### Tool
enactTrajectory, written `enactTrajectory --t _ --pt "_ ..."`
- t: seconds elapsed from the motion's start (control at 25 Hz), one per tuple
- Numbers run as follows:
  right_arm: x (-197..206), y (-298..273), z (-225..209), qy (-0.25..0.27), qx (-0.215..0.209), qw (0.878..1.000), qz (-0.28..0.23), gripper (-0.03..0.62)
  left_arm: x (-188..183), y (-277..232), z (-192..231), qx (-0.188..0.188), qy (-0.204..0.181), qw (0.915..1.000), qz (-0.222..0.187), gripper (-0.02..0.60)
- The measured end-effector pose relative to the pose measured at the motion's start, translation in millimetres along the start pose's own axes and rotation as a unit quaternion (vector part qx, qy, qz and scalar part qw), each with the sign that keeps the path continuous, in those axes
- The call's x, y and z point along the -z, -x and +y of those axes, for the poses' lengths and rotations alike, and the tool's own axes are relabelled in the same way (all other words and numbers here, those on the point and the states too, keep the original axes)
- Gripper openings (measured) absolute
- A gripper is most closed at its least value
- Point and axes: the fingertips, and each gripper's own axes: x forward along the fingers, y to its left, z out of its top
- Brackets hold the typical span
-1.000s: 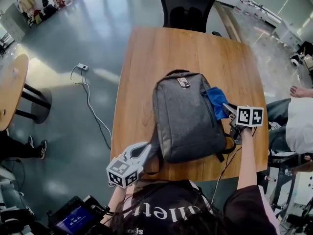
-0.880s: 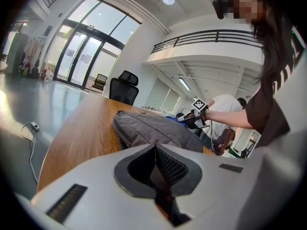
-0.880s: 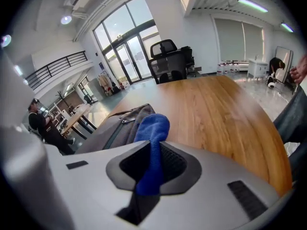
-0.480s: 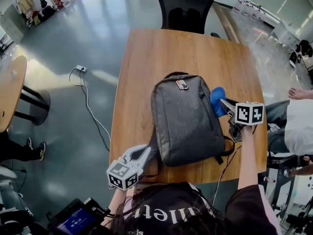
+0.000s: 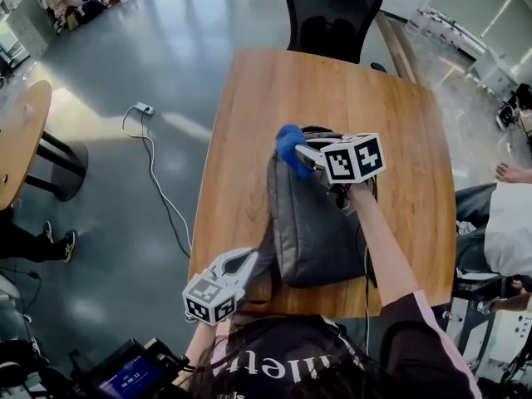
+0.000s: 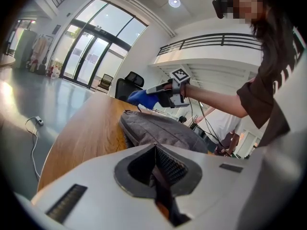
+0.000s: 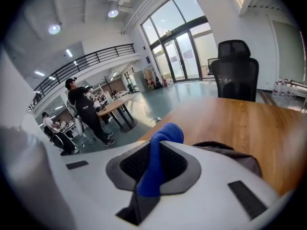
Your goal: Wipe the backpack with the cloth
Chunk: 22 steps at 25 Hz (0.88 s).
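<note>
Head view: a grey backpack (image 5: 312, 231) lies lengthwise on a wooden table (image 5: 249, 123), its near end close to the table's near edge, with bare wood open along its left side and beyond its far end. The right gripper (image 5: 301, 150) is clamped on a blue cloth (image 5: 288, 142) at the pack's far left corner. The left gripper (image 5: 248, 261) meets the pack's near left corner, just inside the table edge. A black office chair (image 5: 332, 15) stands at the far end; a cable (image 5: 154, 169) trails across the floor between this table and a round table (image 5: 21, 135) at left. Left gripper view: the jaws are drawn together, with a thin dark sliver in the seam that cannot be identified; the pack runs ahead along the wood. Right gripper view: the cloth is pinched between the jaws and bulges out past them, above the grey fabric, with open tabletop stretching toward the chair.
</note>
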Motion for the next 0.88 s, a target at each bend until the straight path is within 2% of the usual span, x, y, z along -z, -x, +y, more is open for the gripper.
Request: enactTrajectory --t 0.16,0.32,0.52,0.64,0.72,0.88 --pt "16.1 -56.8 21.4 0.007 -0.029 0.998 0.055 0.063 4.0 1.4 4.0 -0.008 0.006 0.9999 -0.004 0.003" --pt "38.3 -78.8 15.2 0.029 -0.016 0.995 0.098 0.063 9.7 6.3 11.5 -0.018 0.013 0.9997 -0.008 0.003" --pt "47.3 -61.9 -24.3 0.014 0.013 0.994 0.105 0.063 14.3 9.5 17.4 -0.026 0.018 0.9995 -0.005 0.003" --pt "44.3 -43.7 -53.7 -0.021 0.027 0.995 0.089 0.063 12.0 7.8 16.3 -0.023 0.015 0.9996 -0.003 0.003" --pt "42.2 -29.7 -77.0 -0.042 0.049 0.995 0.08 0.063 9.4 5.4 14.7 -0.018 0.011 0.9998 -0.002 0.003" --pt "50.9 -0.1 -127.3 -0.044 0.11 0.989 0.09 0.062 7.8 1.7 14.8 -0.01 0.007 0.9999 0.001 0.003"
